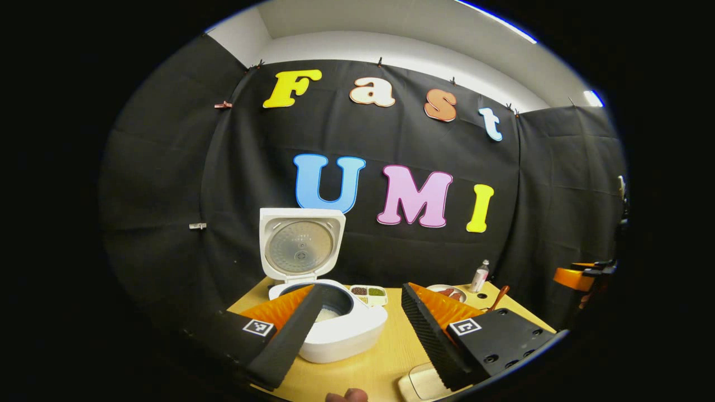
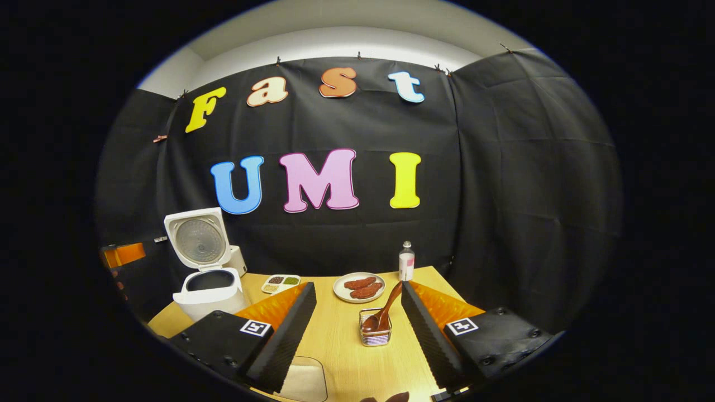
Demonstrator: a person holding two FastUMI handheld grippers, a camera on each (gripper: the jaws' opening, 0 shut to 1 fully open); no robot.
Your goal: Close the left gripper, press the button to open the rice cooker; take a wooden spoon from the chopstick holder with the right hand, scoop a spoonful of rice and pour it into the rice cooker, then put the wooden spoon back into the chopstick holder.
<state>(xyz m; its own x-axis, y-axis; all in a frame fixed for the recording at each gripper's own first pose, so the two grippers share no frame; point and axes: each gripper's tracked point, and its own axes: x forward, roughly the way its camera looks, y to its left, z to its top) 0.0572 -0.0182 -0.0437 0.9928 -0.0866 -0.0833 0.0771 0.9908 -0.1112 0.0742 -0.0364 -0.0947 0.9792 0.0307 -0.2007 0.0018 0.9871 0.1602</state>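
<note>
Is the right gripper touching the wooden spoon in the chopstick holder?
Apart. In the right gripper view the right gripper is open, and table shows between its fingers and the wooden spoon standing in the chopstick holder.

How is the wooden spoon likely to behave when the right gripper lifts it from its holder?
The spoon looks like solid wood, so it is probably stiff and light. It leans loosely in the small wire holder, so it may slide or swing when touched. The holder looks light too and might tip or drag along. The right gripper is open, with nothing held.
</note>
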